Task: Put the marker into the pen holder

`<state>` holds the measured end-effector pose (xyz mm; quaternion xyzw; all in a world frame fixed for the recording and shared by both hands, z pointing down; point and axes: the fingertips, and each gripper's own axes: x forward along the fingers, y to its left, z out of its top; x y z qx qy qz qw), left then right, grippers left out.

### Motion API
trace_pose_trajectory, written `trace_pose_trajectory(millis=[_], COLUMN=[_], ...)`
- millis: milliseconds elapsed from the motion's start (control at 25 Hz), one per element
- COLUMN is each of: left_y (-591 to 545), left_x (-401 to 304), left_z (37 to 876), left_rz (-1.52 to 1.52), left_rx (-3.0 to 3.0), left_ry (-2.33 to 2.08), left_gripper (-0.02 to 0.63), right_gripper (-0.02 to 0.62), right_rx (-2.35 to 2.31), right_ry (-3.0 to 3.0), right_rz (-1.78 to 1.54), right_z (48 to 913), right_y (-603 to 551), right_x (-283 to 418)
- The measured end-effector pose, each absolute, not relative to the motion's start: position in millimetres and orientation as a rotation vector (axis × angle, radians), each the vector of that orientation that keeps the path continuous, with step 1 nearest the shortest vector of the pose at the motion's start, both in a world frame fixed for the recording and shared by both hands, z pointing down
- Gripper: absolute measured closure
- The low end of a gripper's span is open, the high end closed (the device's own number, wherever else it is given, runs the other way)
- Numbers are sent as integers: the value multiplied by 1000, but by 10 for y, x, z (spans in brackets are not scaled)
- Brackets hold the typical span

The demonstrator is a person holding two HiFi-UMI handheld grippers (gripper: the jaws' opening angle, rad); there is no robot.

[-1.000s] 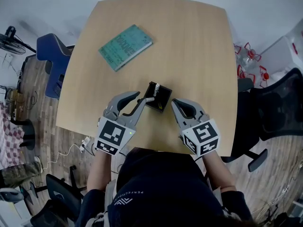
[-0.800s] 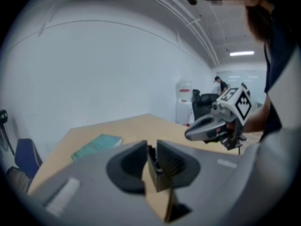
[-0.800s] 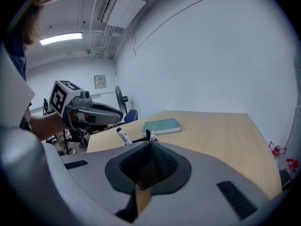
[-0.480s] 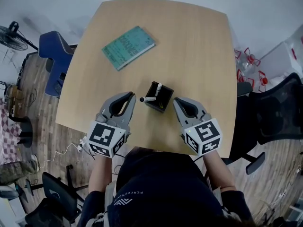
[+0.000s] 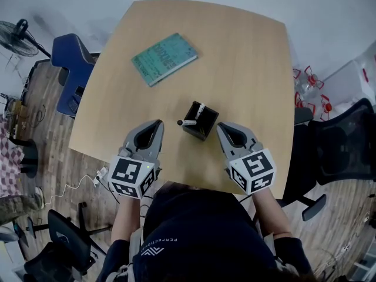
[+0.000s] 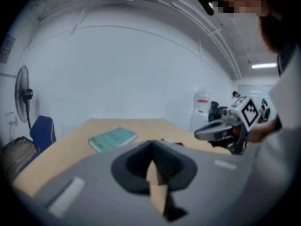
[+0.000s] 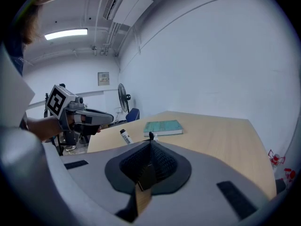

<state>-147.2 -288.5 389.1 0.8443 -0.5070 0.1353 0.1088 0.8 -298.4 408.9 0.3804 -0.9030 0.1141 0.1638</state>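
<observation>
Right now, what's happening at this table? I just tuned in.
A person holds a gripper in each hand over a wooden table. The marker sits in the black pen holder, with its capped end sticking out over the rim. The left gripper and the right gripper are both shut and empty, one on each side of the holder and touching nothing. A green book lies farther back.

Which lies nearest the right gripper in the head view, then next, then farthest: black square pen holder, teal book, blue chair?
1. Black square pen holder, just left of the right gripper.
2. Teal book, farther off, up and to the left.
3. Blue chair, farthest, at the far left.
</observation>
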Motion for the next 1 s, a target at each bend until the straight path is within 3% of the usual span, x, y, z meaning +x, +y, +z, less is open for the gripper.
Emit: trace_pose_trajectory(millis=[1000], left_y=[-2773], left_x=[-1641], left_z=[4010], left_rz=[344], left_rx=[2370], left_ry=[-1517], left_gripper=[598], right_gripper=[595], right_rx=[1108], right_ry=[-2593], right_rz=[320], right_z=[4010], right_y=[-3010], right_x=[-20])
